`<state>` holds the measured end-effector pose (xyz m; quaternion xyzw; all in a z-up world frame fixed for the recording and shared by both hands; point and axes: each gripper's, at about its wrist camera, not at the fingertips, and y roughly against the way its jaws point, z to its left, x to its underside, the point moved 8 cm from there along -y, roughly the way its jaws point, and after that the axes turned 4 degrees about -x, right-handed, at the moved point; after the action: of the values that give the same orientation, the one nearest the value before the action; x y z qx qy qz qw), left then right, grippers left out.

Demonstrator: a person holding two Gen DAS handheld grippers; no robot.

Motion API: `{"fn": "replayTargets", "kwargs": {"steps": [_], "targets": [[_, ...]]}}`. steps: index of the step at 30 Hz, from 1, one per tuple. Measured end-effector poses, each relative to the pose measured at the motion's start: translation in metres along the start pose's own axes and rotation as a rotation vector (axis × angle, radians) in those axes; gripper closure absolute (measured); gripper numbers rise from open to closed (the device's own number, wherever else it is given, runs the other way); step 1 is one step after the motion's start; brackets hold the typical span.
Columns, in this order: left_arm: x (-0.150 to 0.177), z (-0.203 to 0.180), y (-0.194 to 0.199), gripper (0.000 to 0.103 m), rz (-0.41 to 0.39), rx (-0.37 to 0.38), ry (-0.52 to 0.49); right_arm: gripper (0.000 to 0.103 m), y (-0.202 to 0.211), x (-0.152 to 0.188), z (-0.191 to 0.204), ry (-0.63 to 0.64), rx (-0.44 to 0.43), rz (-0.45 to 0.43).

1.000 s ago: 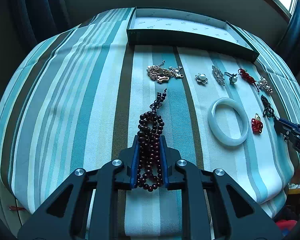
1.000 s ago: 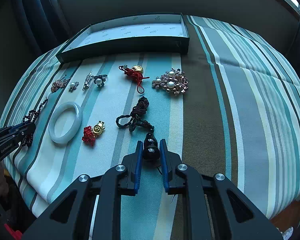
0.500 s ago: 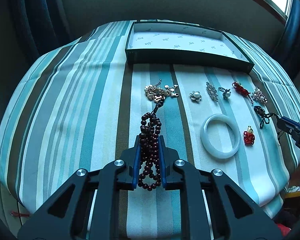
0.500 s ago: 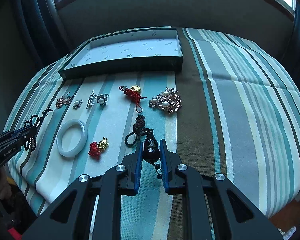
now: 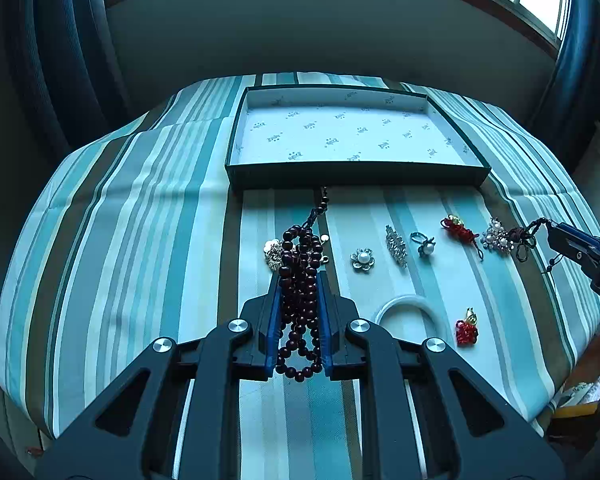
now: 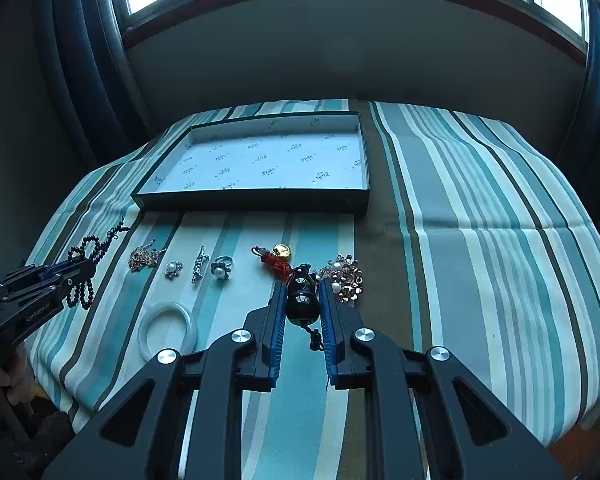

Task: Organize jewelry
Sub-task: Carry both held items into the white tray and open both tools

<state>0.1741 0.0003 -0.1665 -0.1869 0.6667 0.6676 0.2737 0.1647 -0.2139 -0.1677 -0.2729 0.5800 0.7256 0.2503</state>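
We are gripping the dark bead bracelet in the closed left gripper and the black gourd pendant in the closed right gripper, lifting both clear of the striped cloth to carry them toward the empty box.

Left claw clamped on dark beads, right claw clamped on black pendant, both raised
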Motion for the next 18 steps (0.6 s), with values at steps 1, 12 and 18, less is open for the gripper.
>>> {"fn": "replayTargets", "kwargs": {"steps": [1,12,18], "targets": [[-0.005,-0.002,0.0,0.087,-0.006,0.005,0.0,0.086,0.0,-0.006,0.001,0.002,-0.003,-0.008],[-0.084,-0.033,-0.008,0.087,-0.105,0.055,-0.042,0.086,-0.021,-0.085,0.011,0.047,-0.024,-0.099],[-0.131,-0.041,-0.031,0.087,-0.138,0.068,-0.033,0.086,-0.045,-0.124,0.006,0.053,-0.014,-0.135]]}}
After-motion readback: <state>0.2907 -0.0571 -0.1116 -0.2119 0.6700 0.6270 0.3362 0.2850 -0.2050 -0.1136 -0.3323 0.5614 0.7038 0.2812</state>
